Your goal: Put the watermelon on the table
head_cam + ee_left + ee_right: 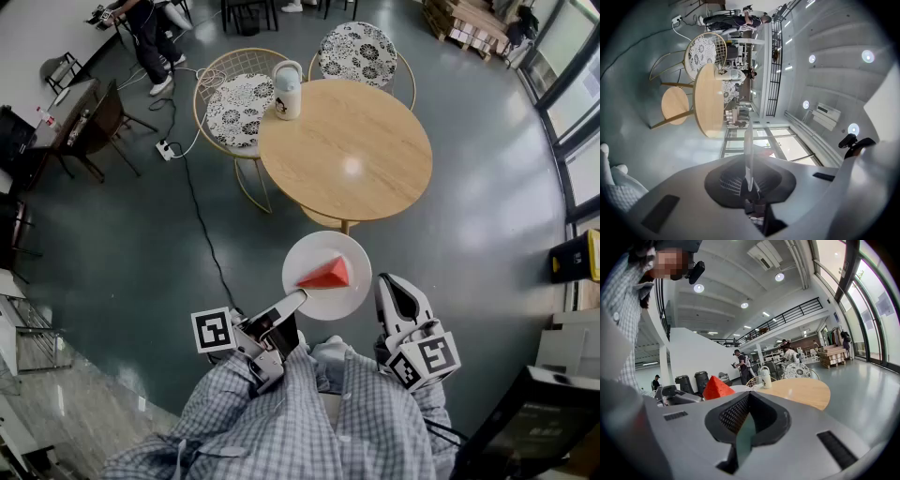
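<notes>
A red wedge of watermelon point(326, 275) lies on a round white plate point(319, 251) held in the air in front of me, short of the round wooden table point(347, 150). My left gripper point(298, 300) is shut on the plate's near-left rim. In the left gripper view the plate point(749, 150) shows edge-on between the jaws. My right gripper point(389, 281) hangs just right of the plate, shut and holding nothing. From the right gripper view the watermelon point(716, 387) sits to the left, with the table point(801, 392) beyond.
A white jug point(287, 90) stands on the table's far left edge. Two patterned chairs point(239, 103) point(361, 52) flank the table's far side. A black cable point(202, 234) runs across the floor on the left. A person point(150, 37) stands far off at the back left.
</notes>
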Available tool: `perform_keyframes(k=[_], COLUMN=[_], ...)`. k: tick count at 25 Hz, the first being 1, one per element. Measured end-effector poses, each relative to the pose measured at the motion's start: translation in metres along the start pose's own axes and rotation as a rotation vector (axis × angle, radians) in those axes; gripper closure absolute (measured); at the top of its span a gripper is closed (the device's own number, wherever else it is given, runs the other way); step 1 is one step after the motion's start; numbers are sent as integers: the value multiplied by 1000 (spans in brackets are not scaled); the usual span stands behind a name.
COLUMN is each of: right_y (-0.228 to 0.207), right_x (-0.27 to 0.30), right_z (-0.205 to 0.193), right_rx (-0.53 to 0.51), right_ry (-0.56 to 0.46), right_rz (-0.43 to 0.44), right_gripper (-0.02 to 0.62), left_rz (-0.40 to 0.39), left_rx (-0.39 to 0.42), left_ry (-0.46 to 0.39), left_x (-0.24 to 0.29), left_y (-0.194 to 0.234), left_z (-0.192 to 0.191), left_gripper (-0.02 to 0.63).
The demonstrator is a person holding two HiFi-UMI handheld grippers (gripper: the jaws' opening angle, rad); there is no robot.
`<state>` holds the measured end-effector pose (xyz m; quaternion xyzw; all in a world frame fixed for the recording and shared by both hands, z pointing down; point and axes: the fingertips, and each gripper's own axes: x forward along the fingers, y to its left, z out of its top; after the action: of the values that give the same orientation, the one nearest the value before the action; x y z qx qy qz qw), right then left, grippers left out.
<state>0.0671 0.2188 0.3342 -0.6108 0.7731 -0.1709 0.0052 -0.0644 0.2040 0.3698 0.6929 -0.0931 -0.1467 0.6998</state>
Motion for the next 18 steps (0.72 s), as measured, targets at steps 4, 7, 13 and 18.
perform_keyframes(k=[4, 7, 13, 18], right_y=[-4, -4, -10, -9], right_x=[-3, -3, -7, -7], right_z=[-7, -6, -11, -16], right_rx=[-8, -10, 55, 156], right_ry=[18, 17, 19, 40], right_rz=[1, 1, -22, -20], right_gripper=[588, 588, 588, 588], left_rz=[-5, -5, -6, -7], left_rx=[1, 1, 1, 5], left_ry=[7, 7, 0, -4], left_x=[3, 3, -1, -4], left_y=[-1, 0, -1, -2], left_z=[-1, -1, -3, -1], left_gripper=[571, 571, 569, 569])
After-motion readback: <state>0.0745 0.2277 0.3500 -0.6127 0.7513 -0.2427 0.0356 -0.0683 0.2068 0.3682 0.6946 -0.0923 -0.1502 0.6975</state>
